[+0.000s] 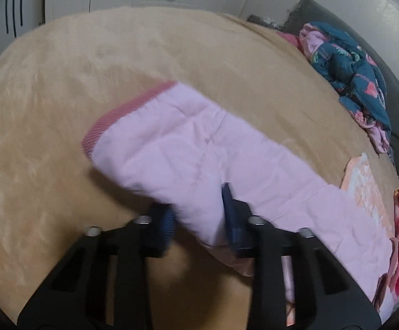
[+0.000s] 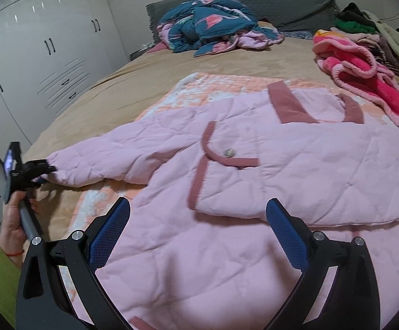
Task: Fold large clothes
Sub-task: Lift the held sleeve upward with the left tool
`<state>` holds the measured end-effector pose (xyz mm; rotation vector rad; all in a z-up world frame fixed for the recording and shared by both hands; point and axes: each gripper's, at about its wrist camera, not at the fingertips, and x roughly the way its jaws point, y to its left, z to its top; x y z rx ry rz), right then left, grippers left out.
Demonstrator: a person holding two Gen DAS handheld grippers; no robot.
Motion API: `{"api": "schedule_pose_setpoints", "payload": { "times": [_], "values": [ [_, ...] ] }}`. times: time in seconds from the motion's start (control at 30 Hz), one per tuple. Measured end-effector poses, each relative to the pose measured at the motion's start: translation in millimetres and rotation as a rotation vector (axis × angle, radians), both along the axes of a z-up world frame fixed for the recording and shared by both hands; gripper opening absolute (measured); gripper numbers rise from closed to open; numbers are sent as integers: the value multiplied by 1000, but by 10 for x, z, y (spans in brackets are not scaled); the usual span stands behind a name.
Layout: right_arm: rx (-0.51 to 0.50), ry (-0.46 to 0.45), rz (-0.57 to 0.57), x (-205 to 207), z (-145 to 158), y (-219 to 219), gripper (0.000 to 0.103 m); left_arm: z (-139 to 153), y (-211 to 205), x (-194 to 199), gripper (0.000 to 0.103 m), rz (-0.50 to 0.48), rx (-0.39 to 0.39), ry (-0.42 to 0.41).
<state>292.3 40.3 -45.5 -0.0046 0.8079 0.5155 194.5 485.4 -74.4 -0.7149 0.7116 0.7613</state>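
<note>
On the bed (image 2: 150,63), jacket (image 2: 254,165) lies flat. Left gripper (image 1: 199,214) clamps the sleeve (image 1: 172,143) near its cuff; right gripper (image 2: 199,233) hangs wide over the body. Carry sleeve across, keep it taut, no bunching.

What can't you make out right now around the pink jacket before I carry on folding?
- Left gripper grip: left wrist view is motion-blurred; pads close on the sleeve, how firmly is unclear.
- Sleeve cuff: hidden in the right wrist view by the left gripper.
- Pink jacket hem: cut off by the bottom edge and the open right gripper.
- Small metal fastener: too small to identify.
- Clothes pile: cut off at the right edge.
</note>
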Motion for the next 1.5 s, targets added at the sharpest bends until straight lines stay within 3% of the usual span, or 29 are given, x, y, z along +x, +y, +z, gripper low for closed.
{"api": "schedule_pose_setpoints", "payload": {
  "times": [0.43,0.67,0.87,1.03,1.5],
  "values": [
    [36,-24,-32,-66,203,-311,99,845,-323,-151,12,-61,91,-192],
    [64,-63,-74,-156,428,-645,99,1567,-1039,-192,11,-189,257,-287],
    [86,-53,-66,-282,520,-914,99,1963,-1525,-94,11,-251,361,-288],
    [89,-54,-63,-391,555,-1108,99,2149,-1827,-21,11,-297,394,-288],
    [214,-39,-155,-516,645,-1871,99,2494,-2700,185,10,-409,456,-288]
  ]
}}
